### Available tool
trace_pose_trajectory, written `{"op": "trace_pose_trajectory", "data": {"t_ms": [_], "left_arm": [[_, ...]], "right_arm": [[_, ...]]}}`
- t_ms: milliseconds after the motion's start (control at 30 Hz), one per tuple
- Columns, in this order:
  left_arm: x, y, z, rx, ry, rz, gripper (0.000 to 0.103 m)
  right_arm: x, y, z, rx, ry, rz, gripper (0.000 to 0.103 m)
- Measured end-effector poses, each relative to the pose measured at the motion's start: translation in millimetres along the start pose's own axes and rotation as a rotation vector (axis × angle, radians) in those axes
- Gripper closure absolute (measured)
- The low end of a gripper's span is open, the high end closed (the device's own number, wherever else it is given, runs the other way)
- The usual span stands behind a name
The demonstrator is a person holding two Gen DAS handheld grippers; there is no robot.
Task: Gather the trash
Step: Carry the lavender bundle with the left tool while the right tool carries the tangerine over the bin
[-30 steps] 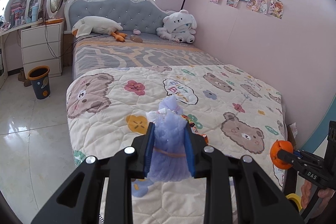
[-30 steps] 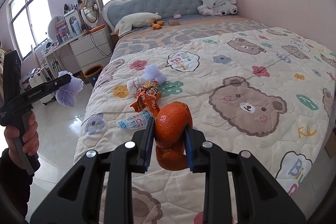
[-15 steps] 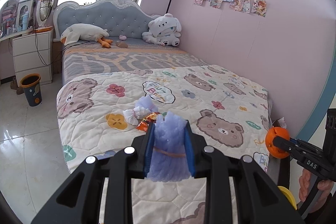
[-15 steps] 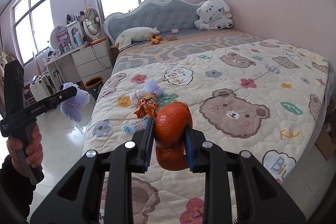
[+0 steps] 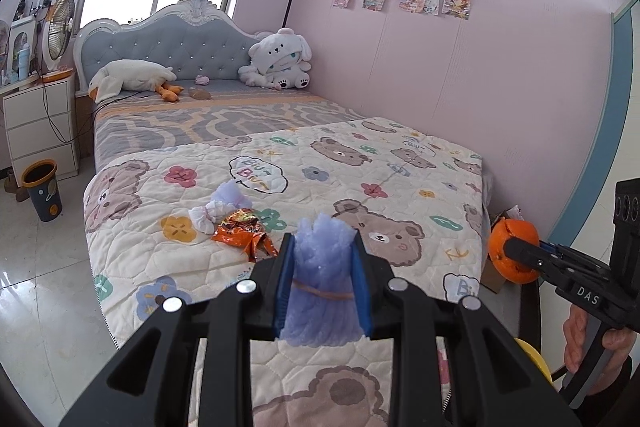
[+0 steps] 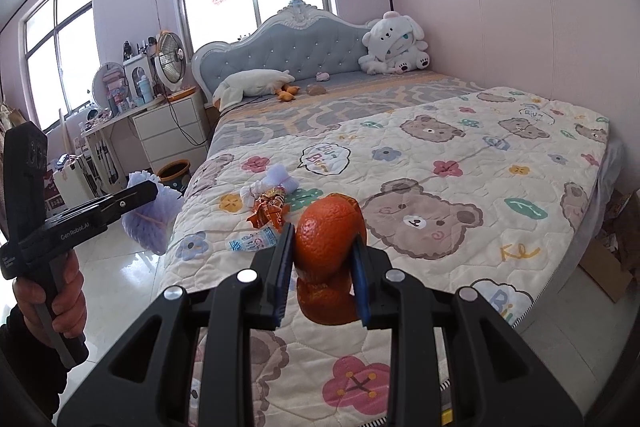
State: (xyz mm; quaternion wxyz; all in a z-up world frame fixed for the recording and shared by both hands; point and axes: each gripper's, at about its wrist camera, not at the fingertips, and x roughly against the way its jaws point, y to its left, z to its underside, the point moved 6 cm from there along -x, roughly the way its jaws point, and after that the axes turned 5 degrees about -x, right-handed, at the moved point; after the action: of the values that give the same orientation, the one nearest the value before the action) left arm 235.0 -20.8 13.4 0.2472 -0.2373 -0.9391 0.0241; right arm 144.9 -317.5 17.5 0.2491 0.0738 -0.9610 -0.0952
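- Your left tool [image 5: 322, 281] is clamped on a lilac foam fruit net [image 5: 322, 291] tied round its middle with a rubber band; both blue pads press its sides.
- Your right tool [image 6: 322, 277] is closed on a piece of orange peel [image 6: 329, 253], which fills the gap between the pads and hangs a little below them.
- Both tools are held in the air off the foot end of the bed [image 5: 400, 227], the left one over the floor at the bed's near corner, the right one well apart from it on the other side.
- Ahead of both tools, more trash lies on the bear-print quilt [image 6: 460, 187]: a crumpled orange snack wrapper [image 5: 242, 233], touching a white wad of tissue [image 5: 206, 217], with a second lilac foam net [image 5: 232, 195] just beyond them.
- A small blue-and-white wrapper [image 6: 252, 239] lies nearer the bed's edge, just ahead and left of your right tool.
- Far ahead and left of your left tool, a dark bin with an orange rim [image 5: 41, 189] stands on the floor beside the white bedside drawers [image 5: 40, 131].
- At the far end of the bed, a white plush bear [image 5: 280, 61] and a goose plush [image 5: 128, 79] rest against the headboard.
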Motion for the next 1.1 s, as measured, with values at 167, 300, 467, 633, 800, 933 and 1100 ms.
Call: {"op": "trace_pose_trajectory", "data": {"t_ms": [167, 300, 467, 633, 800, 933, 1100], "left_arm": [[1.5, -23.9, 3.0, -0.029, -0.002, 0.027, 0.078], [3.5, -44.3, 4.9, -0.056, -0.005, 0.05, 0.078], [7.0, -69.9, 7.5, -0.088, -0.005, 0.085, 0.078], [8.3, -97.8, 12.6, -0.119, 0.003, 0.126, 0.077], [6.8, -129.2, 22.1, -0.161, 0.021, 0.171, 0.077], [2.3, -151.1, 30.5, -0.171, 0.04, 0.213, 0.077], [-5.6, -180.0, 43.2, -0.197, 0.069, 0.259, 0.077]], "right_arm": [[17.7, -14.0, 5.9, -0.013, -0.008, 0.025, 0.078], [33.0, -26.3, 10.2, -0.026, -0.018, 0.044, 0.078], [51.8, -41.2, 14.0, -0.042, -0.034, 0.067, 0.077], [69.5, -55.0, 20.5, -0.06, -0.046, 0.089, 0.077], [87.4, -75.8, 31.2, -0.086, -0.046, 0.118, 0.077], [101.5, -92.9, 42.0, -0.106, -0.039, 0.148, 0.077], [119.4, -113.4, 56.8, -0.133, -0.037, 0.184, 0.077]]}}
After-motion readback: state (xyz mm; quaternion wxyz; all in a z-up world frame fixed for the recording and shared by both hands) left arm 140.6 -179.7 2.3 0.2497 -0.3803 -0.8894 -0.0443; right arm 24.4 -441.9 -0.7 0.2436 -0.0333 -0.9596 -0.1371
